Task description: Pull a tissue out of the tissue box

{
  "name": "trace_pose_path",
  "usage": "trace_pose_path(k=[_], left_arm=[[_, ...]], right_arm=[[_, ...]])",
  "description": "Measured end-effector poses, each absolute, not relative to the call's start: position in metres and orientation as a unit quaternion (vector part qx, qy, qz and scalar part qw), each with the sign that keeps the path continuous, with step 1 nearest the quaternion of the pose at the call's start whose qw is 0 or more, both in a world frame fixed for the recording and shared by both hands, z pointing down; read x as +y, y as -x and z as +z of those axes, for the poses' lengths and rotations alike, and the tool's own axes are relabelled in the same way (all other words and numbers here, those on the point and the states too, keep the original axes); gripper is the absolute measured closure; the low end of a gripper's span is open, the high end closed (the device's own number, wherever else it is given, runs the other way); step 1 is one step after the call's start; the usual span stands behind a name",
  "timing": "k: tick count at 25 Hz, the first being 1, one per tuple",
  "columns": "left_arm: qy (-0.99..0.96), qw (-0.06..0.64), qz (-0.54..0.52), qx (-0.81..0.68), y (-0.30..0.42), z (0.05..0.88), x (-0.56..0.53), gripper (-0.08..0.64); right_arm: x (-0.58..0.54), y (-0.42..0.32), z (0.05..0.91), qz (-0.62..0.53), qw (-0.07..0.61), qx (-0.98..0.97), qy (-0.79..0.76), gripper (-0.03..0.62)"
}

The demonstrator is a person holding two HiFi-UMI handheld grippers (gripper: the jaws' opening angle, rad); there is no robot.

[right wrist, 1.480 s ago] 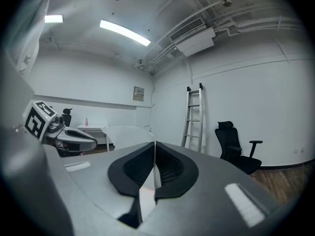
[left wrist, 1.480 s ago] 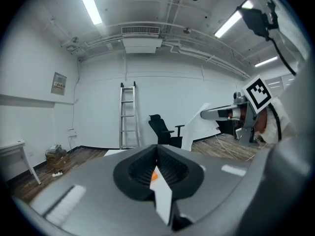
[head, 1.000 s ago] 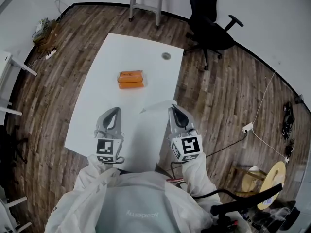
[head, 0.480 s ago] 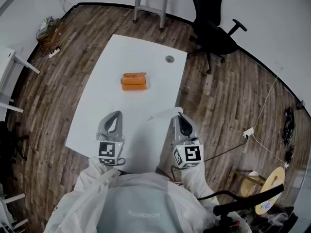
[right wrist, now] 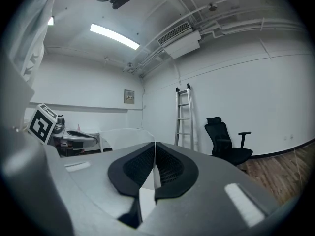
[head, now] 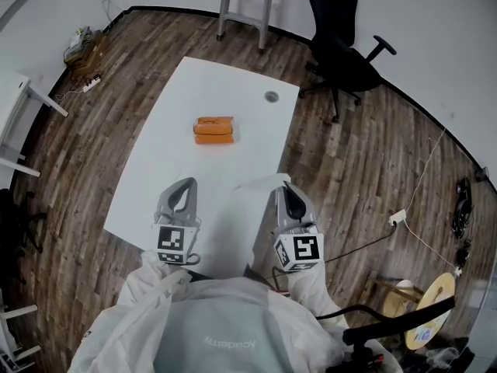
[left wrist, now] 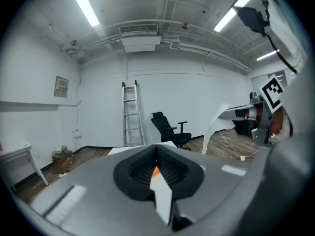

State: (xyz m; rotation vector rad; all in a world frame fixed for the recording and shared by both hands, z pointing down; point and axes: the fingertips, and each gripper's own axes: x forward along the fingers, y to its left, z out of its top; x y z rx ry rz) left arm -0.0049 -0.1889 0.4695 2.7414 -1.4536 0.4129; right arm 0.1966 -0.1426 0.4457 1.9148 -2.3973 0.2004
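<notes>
Head view looks down on a dark brown plank floor [head: 349, 169] with a long white rectangular table [head: 225, 76] standing on it. A person in a white hooded suit [head: 210, 325] is at the table's near end. Off the far right corner is a black swivel office chair [head: 342, 45], and beside it a grey metal stepladder [head: 248, 2] stands against the wall.

The grey left gripper [head: 185, 183] and the grey right gripper [head: 284, 187] are held side by side over the near end of the table, both pointing away from the person. The left gripper's jaws are closed together at their tips with nothing gripped. The right gripper's jaws are closed on a thin white paper tissue.

The flat orange tissue box [head: 213, 129] lies near the middle of the table, well apart from both grippers and ahead of them. The white paper tissue [head: 260, 183] hangs in the air, clear of the box, spreading out leftward from the right gripper's tips toward the space between the two grippers.
</notes>
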Motion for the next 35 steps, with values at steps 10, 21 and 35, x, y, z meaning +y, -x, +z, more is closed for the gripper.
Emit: trace_pose_path(k=[10,21,35], left_arm=[[-0.856,-0.005,0.131,-0.499,0.016,0.457,-0.151,0.560],[-0.866,-0.019,0.110,-0.488,0.032,0.441,-0.108,0.560],[-0.884,-0.018,0.090,-0.458,0.086,0.446,-0.015,0.560]], right_arm=[[-0.117,-0.190,0.424,0.042,0.008,-0.796,-0.604,0.591],[-0.065,-0.176,0.415,0.042,-0.004,-0.784,-0.619,0.591],[0.045,-0.135,0.414,0.042,-0.012,-0.745,-0.666,0.591]])
